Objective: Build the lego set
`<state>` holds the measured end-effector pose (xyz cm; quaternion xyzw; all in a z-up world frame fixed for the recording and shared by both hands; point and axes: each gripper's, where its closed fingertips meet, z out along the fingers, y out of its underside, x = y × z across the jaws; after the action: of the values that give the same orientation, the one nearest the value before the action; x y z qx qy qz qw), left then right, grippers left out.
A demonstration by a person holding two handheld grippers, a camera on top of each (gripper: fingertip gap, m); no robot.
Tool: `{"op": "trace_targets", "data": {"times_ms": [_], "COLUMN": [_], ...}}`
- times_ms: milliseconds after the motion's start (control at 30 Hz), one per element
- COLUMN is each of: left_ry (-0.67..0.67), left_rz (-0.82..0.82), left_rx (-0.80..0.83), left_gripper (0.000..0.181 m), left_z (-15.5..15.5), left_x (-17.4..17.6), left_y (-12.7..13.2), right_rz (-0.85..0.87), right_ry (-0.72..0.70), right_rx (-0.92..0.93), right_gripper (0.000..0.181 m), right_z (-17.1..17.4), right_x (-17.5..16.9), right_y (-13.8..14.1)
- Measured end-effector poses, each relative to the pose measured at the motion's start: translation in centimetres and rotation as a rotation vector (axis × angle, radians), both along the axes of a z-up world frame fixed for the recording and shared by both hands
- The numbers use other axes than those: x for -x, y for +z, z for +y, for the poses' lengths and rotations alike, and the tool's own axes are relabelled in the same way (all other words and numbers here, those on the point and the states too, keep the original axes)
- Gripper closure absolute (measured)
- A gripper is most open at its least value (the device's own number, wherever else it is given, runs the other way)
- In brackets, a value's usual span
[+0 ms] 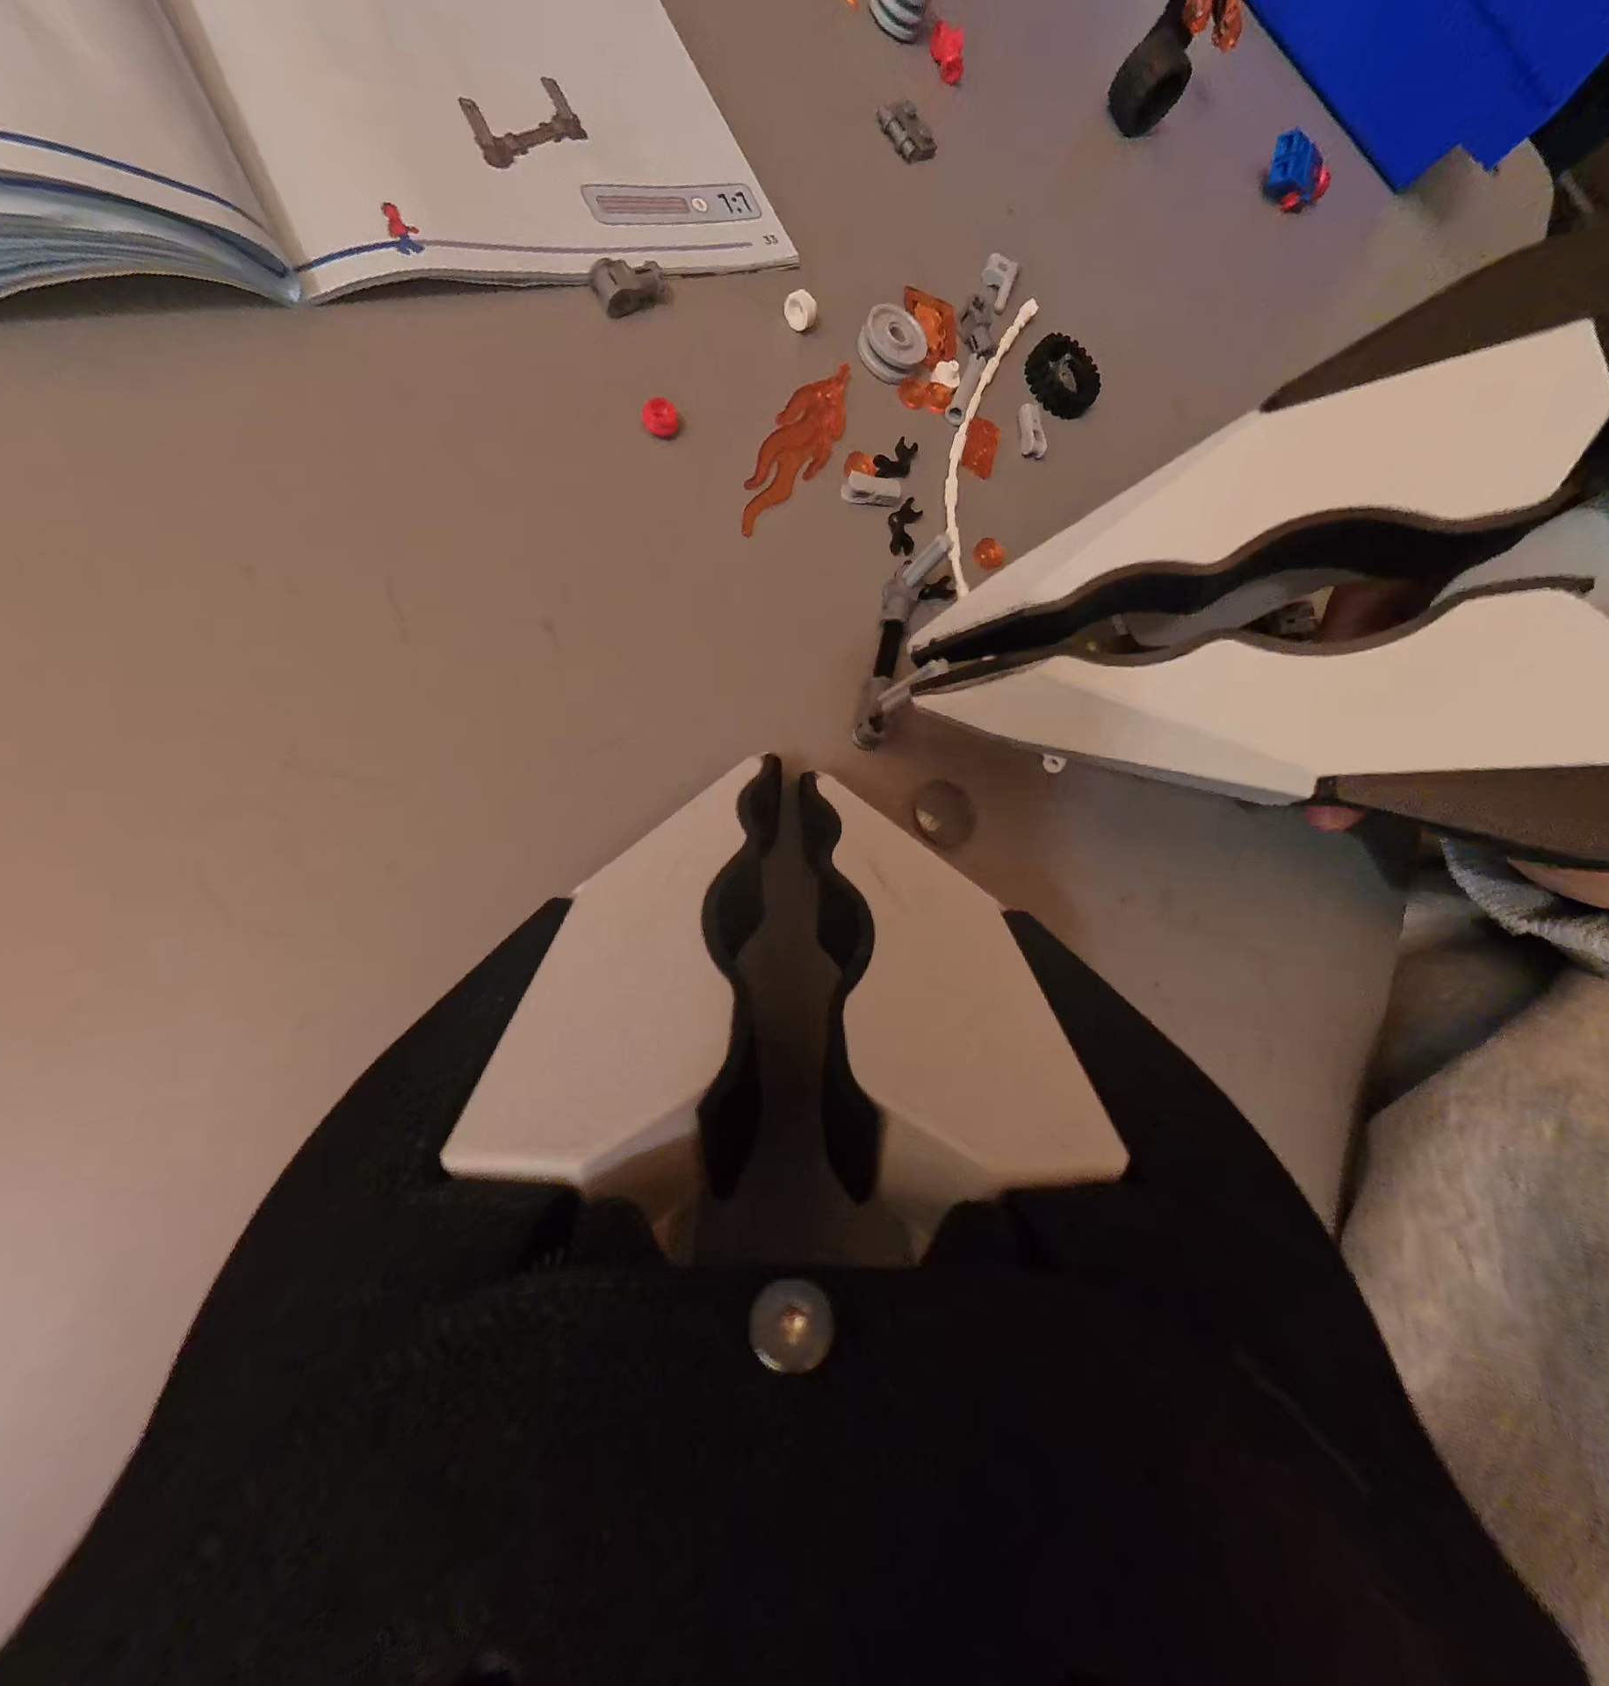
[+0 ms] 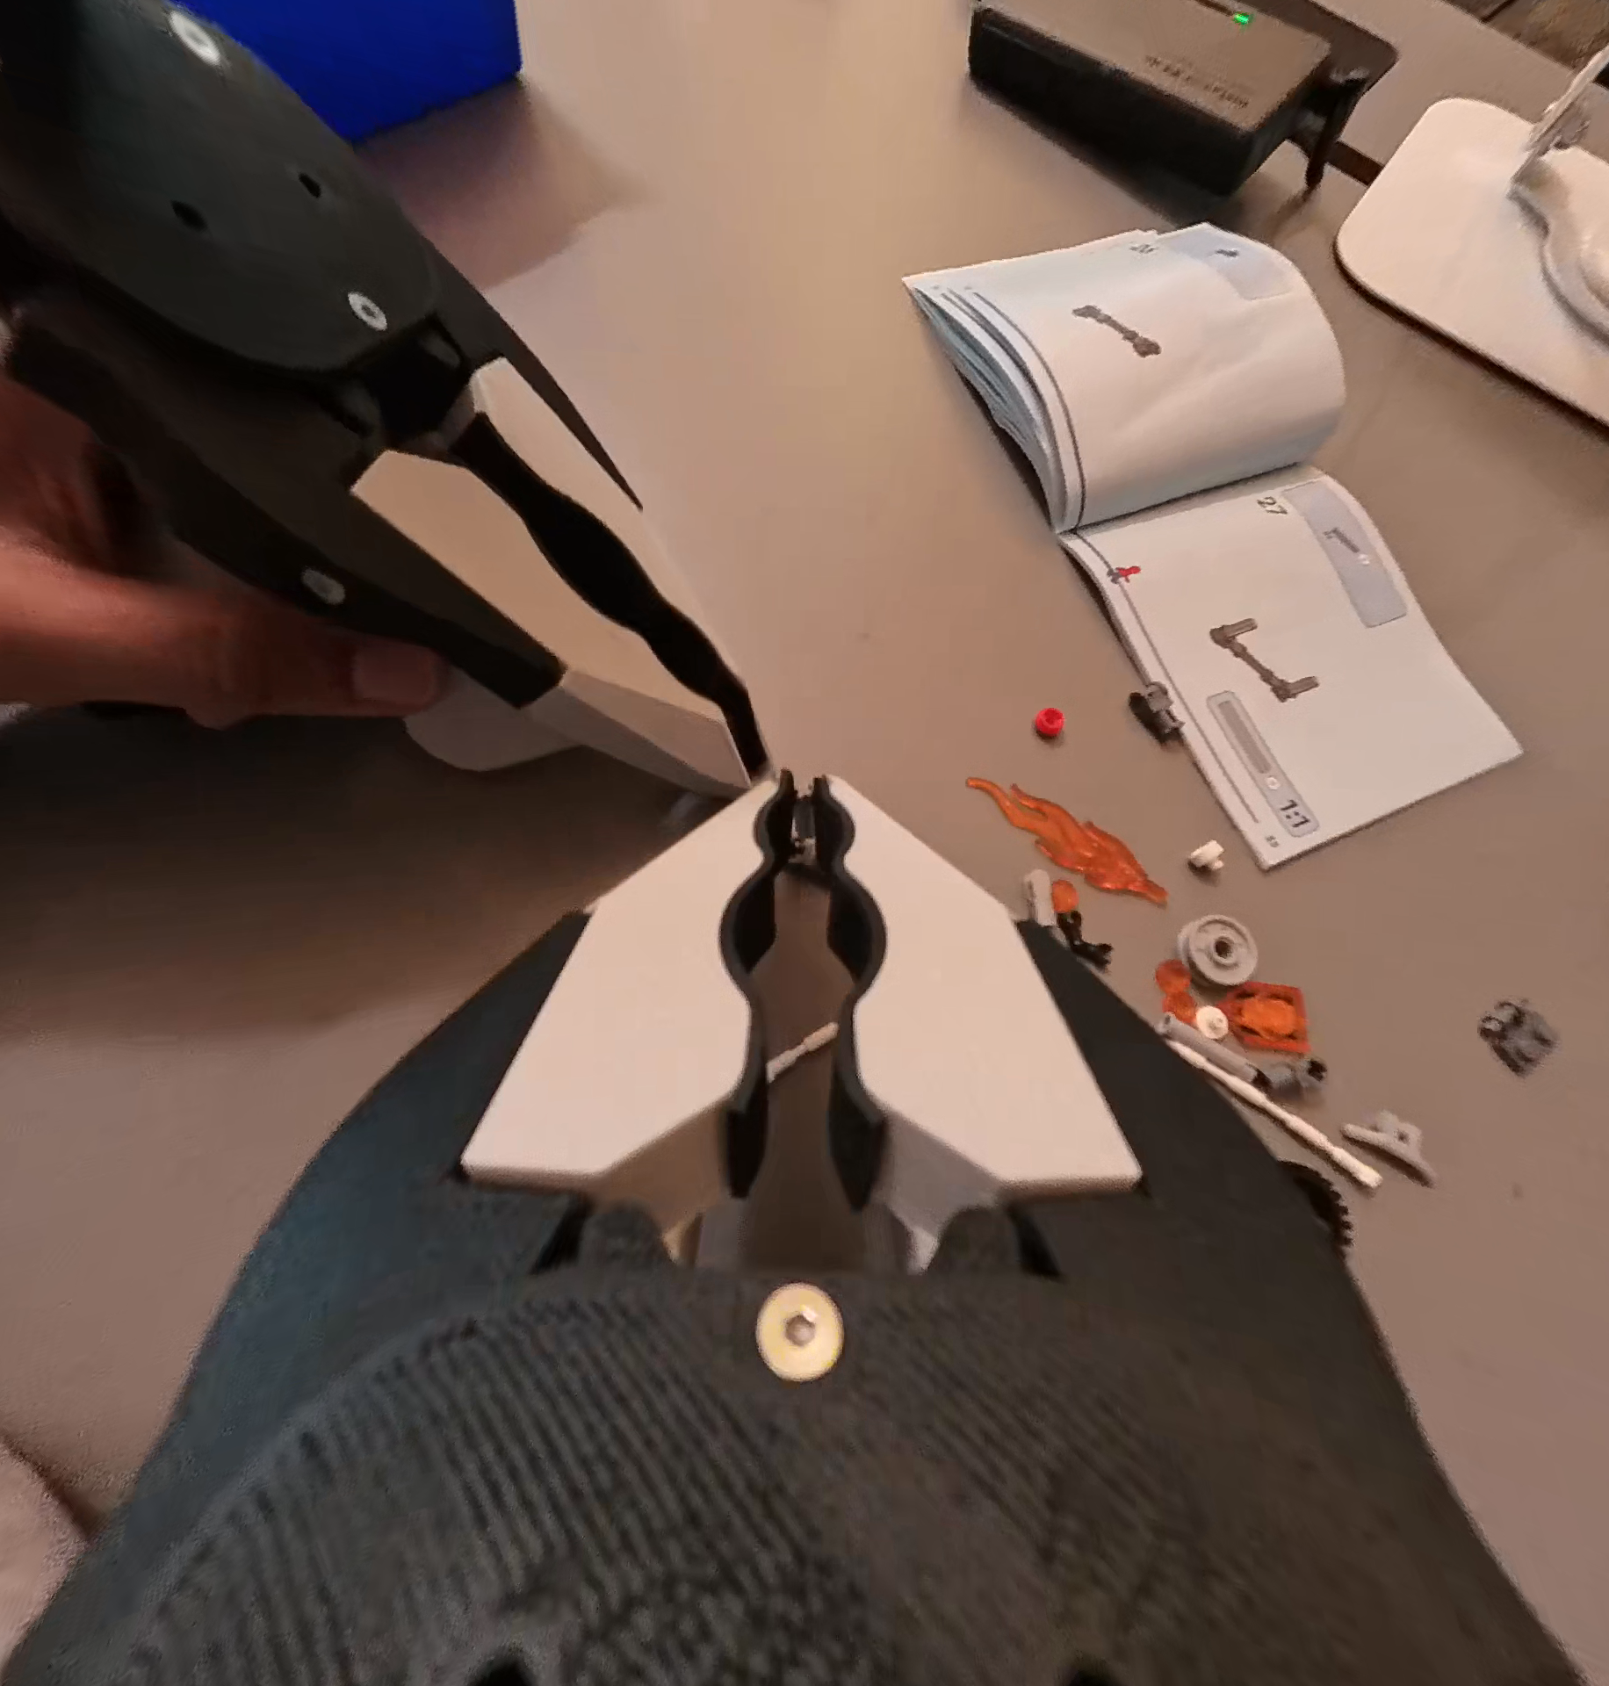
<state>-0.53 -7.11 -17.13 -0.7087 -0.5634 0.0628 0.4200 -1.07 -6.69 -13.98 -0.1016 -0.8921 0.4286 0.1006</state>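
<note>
Two grippers meet over the grey table (image 1: 326,639): the right gripper (image 1: 910,671) pinches a small grey-and-black rod assembly (image 1: 887,657), while the left gripper (image 1: 787,775) sits nearly pressed together, empty. One open instruction booklet (image 1: 472,137) bears print; loose pieces (image 1: 947,401) blur together, uncountable.

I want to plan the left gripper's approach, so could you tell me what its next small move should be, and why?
Probably ease the left gripper forward and open it slightly to take the free lower end of the black-and-grey rod assembly. The right gripper is shut on that piece just above the table, while the left one is empty, nearly closed, and close beside it.
</note>
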Motion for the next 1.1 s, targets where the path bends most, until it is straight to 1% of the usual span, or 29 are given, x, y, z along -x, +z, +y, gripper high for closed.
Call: {"op": "trace_targets", "data": {"times_ms": [100,233,333,600,1100], "left_ry": [0.023,0.05,0.06,0.049,0.053], "left_rz": [0.006,0.049,0.037,0.013,0.009], "left_rx": [-0.032,-0.082,-0.108,-0.074,-0.079], "left_gripper": [0.18,0.181,0.181,0.181,0.18], "left_z": [-0.4,-0.7,-0.8,-0.7,-0.6], "left_x": [0.1,0.4,0.5,0.3,0.3], "left_y": [0.3,1.4,1.3,0.6,0.6], "right_rz": [0.041,0.024,0.018,0.011,0.037], "right_ry": [0.006,0.011,0.02,0.043,0.046], "right_rx": [-0.016,0.007,0.016,0.016,-0.046], "right_gripper": [0.179,0.179,0.179,0.179,0.179], "right_z": [0.1,0.1,0.1,0.2,0.5], "right_x": [0.0,0.0,-0.2,-0.3,-0.4], "right_y": [-0.3,-0.7,-0.7,-0.9,-1.7]}}
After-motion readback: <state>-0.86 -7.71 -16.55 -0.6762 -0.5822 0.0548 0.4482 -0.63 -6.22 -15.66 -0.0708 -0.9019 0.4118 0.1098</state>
